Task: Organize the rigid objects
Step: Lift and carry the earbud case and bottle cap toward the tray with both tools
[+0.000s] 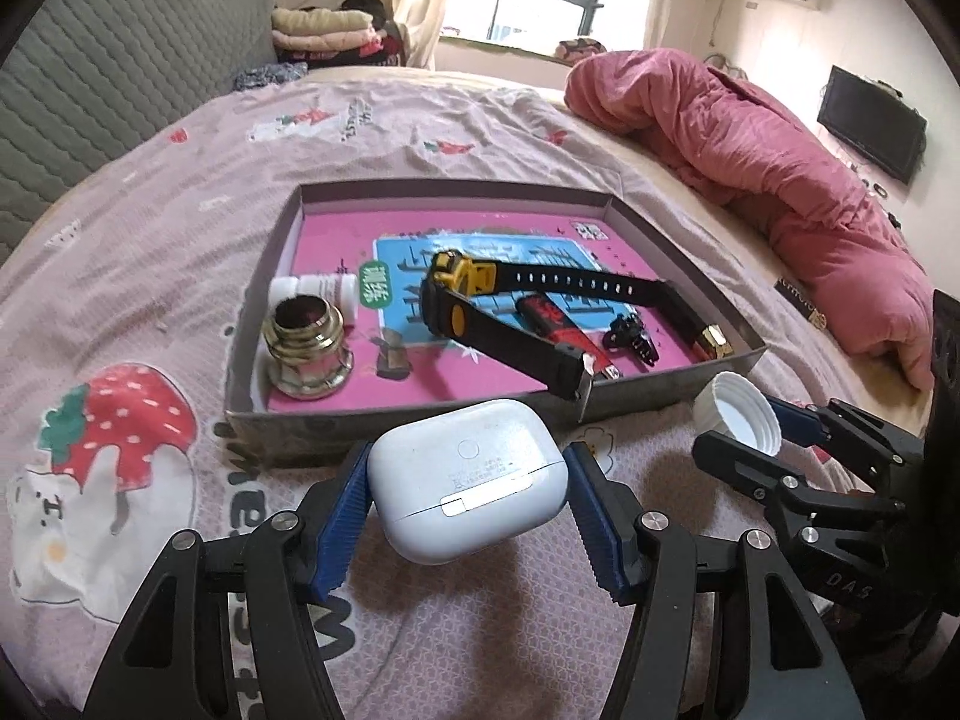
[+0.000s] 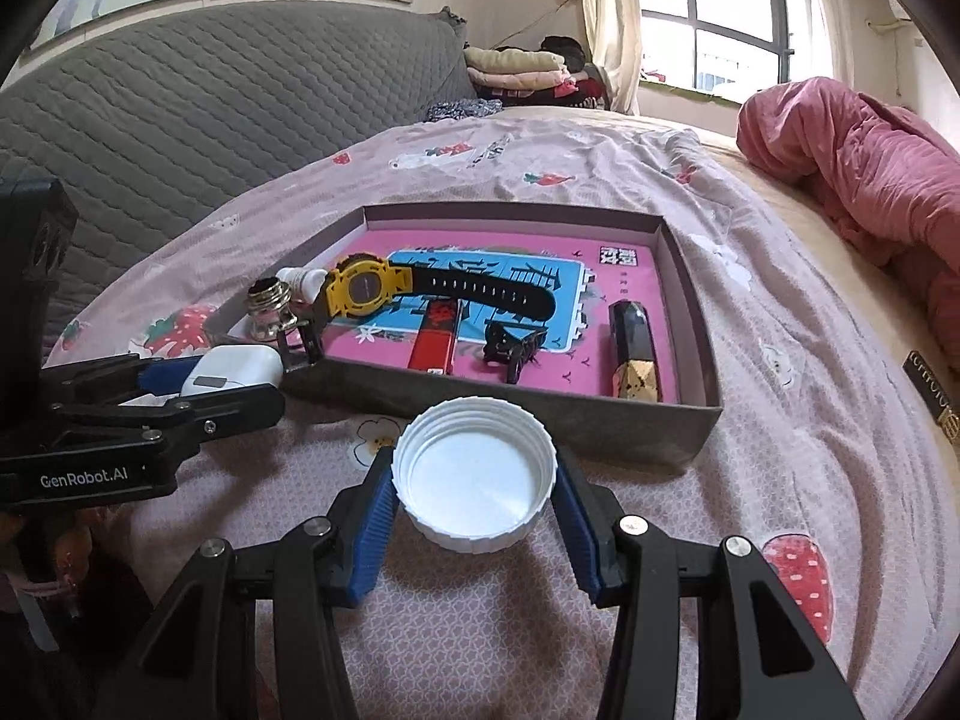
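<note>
My left gripper [image 1: 468, 492] is shut on a white earbud case [image 1: 468, 480], held above the bedsheet just in front of the grey box [image 1: 420, 420]. My right gripper [image 2: 474, 495] is shut on a white screw cap [image 2: 474, 474], open side up, near the box's front wall [image 2: 540, 420]. The box has a pink floor and holds a yellow-and-black watch [image 1: 474, 294], a brass fitting [image 1: 306, 348], a white bottle [image 1: 318, 288], a red lighter [image 2: 435, 330], a black clip [image 2: 510, 345] and a black-and-gold tube [image 2: 630, 348]. The watch's strap end overhangs the front wall.
The box lies on a pink strawberry-print bedsheet [image 1: 150, 240]. A rumpled pink quilt [image 1: 780, 180] lies at the right. A grey quilted headboard [image 2: 210, 108] stands at the left. Folded clothes [image 2: 516, 72] are piled near the window.
</note>
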`<state>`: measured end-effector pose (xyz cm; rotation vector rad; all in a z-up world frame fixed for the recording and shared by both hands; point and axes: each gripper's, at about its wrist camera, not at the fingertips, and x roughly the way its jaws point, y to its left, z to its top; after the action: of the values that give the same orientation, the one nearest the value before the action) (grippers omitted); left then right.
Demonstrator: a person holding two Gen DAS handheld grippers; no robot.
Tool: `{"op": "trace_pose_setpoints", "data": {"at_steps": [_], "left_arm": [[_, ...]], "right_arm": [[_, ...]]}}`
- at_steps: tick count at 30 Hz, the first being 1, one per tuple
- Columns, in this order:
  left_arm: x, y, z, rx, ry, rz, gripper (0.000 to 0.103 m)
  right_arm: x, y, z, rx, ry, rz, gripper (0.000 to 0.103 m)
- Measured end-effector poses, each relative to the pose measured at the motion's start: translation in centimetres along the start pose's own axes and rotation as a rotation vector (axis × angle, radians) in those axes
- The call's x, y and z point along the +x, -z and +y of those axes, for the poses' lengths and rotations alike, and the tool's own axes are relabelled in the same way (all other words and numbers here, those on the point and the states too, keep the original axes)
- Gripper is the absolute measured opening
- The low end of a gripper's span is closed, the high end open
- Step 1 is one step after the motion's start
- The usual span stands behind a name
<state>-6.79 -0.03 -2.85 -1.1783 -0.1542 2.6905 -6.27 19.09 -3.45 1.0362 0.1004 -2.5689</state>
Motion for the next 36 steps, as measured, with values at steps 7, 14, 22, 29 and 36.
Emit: {"op": "trace_pose_setpoints", "data": {"at_steps": [7, 14, 22, 29, 36], "left_arm": [[-1.7, -0.6, 0.7, -0.016, -0.006, -0.083, 0.065], [-1.8, -1.4, 1.3, -0.028, -0.001, -0.115, 0.065], [-1.4, -2.2, 2.8, -0.055, 0.008, -0.13, 0.065], [-0.7, -2.7, 3.7, -0.086, 0.027, -0.131, 0.065], [0.5, -3.2, 3.5, -0.065, 0.01, -0.136, 0.065]], "right_arm": [[-1.1, -0.6, -0.1, 0.016, 0.02, -0.034, 0.05], [-1.6, -1.3, -0.7, 0.047, 0.059, -0.057, 0.05], [-1.4, -2.2, -0.8, 0.058, 0.096, -0.063, 0.05], [-0.9, -2.9, -1.2, 0.076, 0.122, -0.065, 0.05], [-0.3, -3.7, -1.3, 0.078, 0.138, -0.073, 0.05]]}}
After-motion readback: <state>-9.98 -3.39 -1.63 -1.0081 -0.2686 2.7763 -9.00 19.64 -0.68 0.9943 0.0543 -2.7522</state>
